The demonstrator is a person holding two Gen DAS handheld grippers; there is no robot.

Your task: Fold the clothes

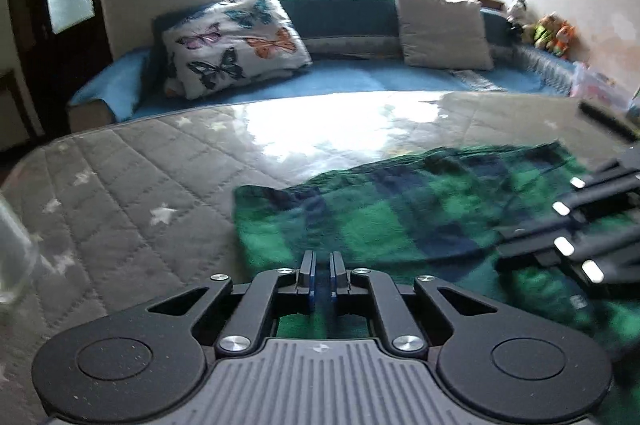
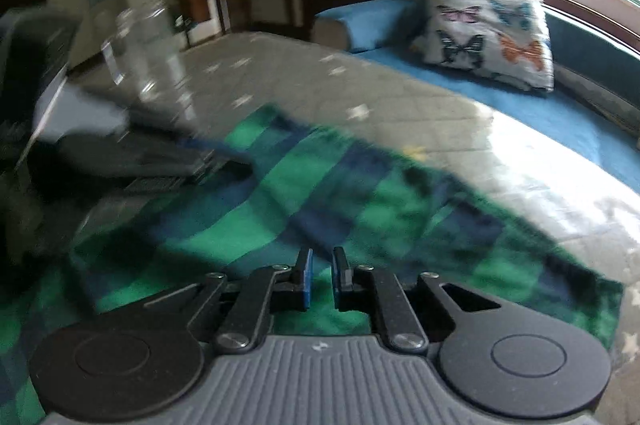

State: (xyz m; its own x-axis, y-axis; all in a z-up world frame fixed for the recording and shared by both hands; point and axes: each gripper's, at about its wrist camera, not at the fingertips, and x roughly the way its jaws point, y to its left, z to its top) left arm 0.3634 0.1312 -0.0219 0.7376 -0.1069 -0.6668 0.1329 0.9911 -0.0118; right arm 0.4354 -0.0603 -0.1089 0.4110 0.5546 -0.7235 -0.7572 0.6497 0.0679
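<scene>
the green-and-blue plaid garment lies spread flat on the grey quilted star-print table cover, in front of a blue daybed with a butterfly pillow. the left gripper hovers over the near edge of the cloth, its blue pads parted by a narrow gap; whether any fabric sits between them cannot be told. the right gripper hangs above the middle of the plaid, jaws slightly parted and pinching nothing. likely failure: with jaws this narrow, either claw could skid across the fleece and bunch it, or catch a single layer off the edge so the fold comes out skewed. a clear bottle stands near the cloth and could be knocked. no brand, label or legible writing is visible; the right view is blurred.
</scene>
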